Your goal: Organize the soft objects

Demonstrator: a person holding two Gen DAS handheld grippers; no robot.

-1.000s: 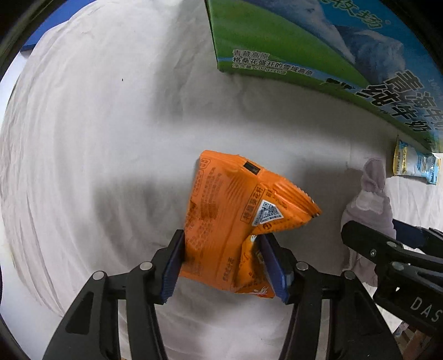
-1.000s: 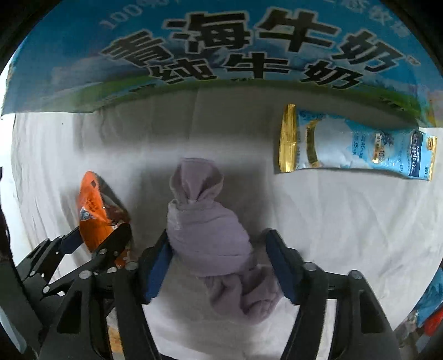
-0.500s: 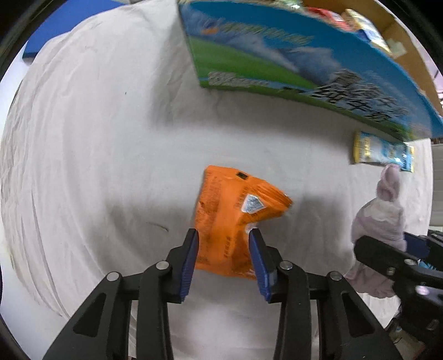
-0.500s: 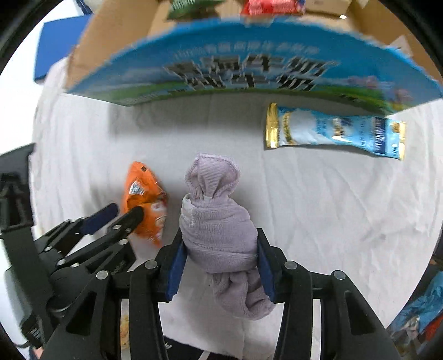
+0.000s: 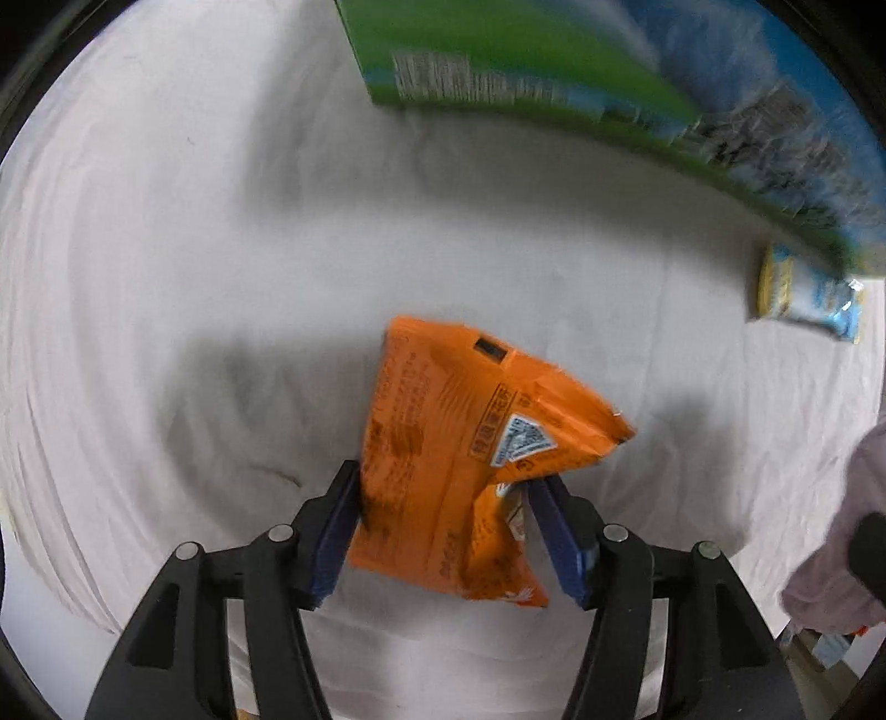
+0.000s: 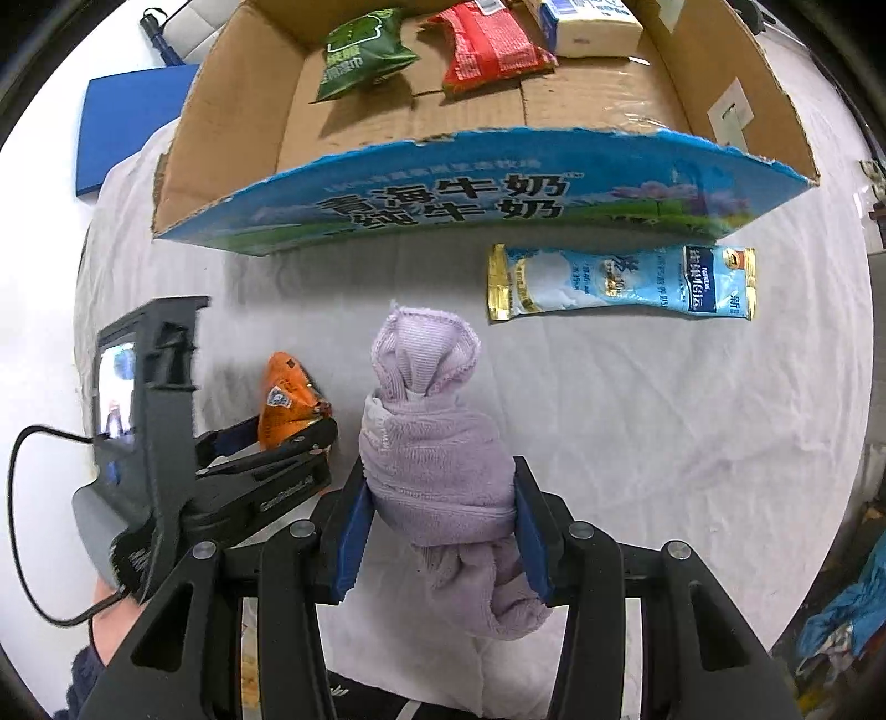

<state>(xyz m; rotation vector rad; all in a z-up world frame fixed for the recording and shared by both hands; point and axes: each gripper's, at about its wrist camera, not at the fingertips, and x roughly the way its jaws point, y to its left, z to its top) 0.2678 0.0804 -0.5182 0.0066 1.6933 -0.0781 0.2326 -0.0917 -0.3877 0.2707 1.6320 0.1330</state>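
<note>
My left gripper [image 5: 446, 531] is shut on an orange snack packet [image 5: 470, 443] and holds it above the white cloth. The right wrist view shows that gripper [image 6: 288, 437] and the packet [image 6: 285, 401] at left. My right gripper [image 6: 440, 526] is shut on a rolled lilac towel [image 6: 432, 443], lifted above the cloth; the towel's edge shows at the right of the left wrist view [image 5: 847, 531]. An open cardboard box [image 6: 559, 94] with a blue and green printed side [image 5: 554, 83] stands behind.
The box holds a green packet [image 6: 360, 52], a red packet [image 6: 490, 47] and a pale pack [image 6: 592, 25]. A long light-blue sachet [image 6: 620, 282] lies on the cloth in front of the box. A blue mat [image 6: 130, 122] lies far left.
Both grippers have risen with their loads. The right one now looks down into the box. The left one has swung closer to the box's side.
</note>
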